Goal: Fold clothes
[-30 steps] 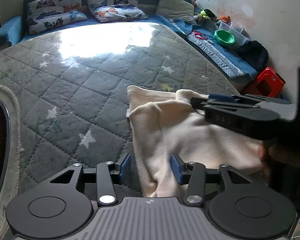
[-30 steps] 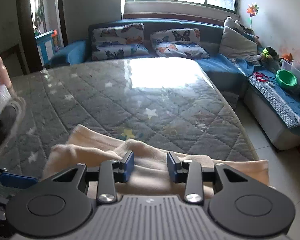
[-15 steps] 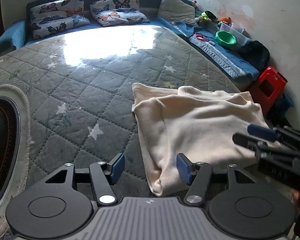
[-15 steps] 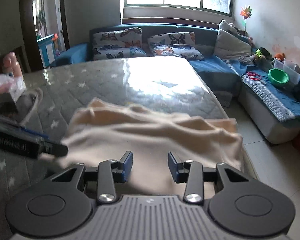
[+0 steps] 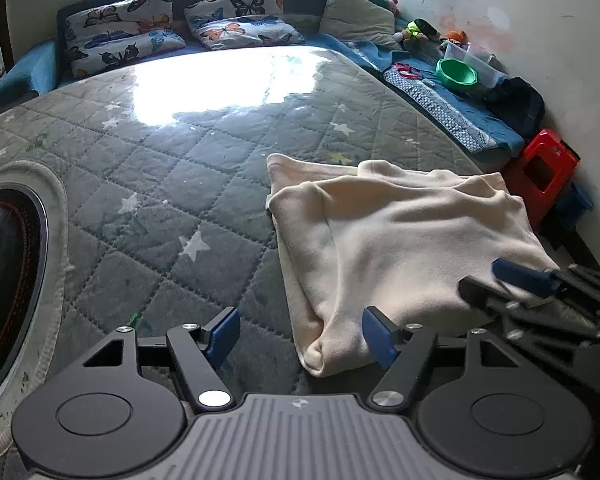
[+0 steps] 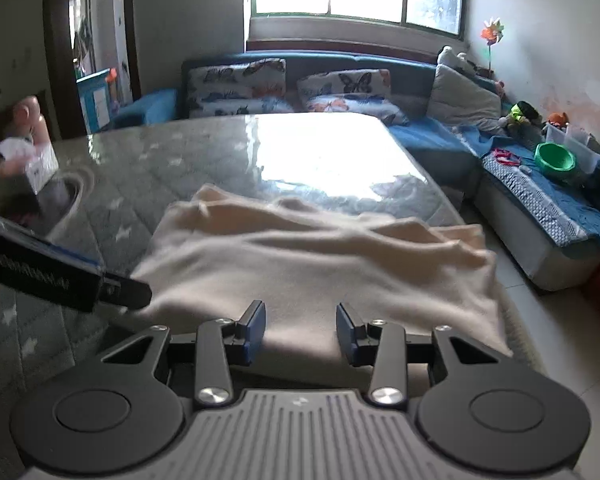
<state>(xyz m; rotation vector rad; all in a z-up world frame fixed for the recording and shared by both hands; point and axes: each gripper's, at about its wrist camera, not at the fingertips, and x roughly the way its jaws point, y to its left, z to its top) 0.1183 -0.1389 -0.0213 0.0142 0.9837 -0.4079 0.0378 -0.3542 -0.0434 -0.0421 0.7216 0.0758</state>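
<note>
We see a cream garment [image 5: 400, 240], folded over on itself, lying near the right-hand edge of a grey quilted mattress [image 5: 172, 184] with a star pattern. Its near corner [image 5: 320, 354] sits just ahead of the left gripper [image 5: 300, 336], between the blue pads but touching neither of them; the jaws of this gripper are opening and already stand wide, with nothing clamped. The right gripper [image 6: 300, 330] hovers at the garment's near edge, its fingers [image 6: 256, 330] set at a middling gap; cloth shows through the gap, but we cannot tell whether the pads touch it. From the left wrist view the right gripper comes in from the right, its tips over the garment's right side. Further back we see butterfly-print pillows [image 5: 120, 32] against a blue sofa [image 6: 440, 136], a green bowl [image 5: 457, 74] on a blue cushion, and a red stool [image 5: 542, 172] by the wall.
</note>
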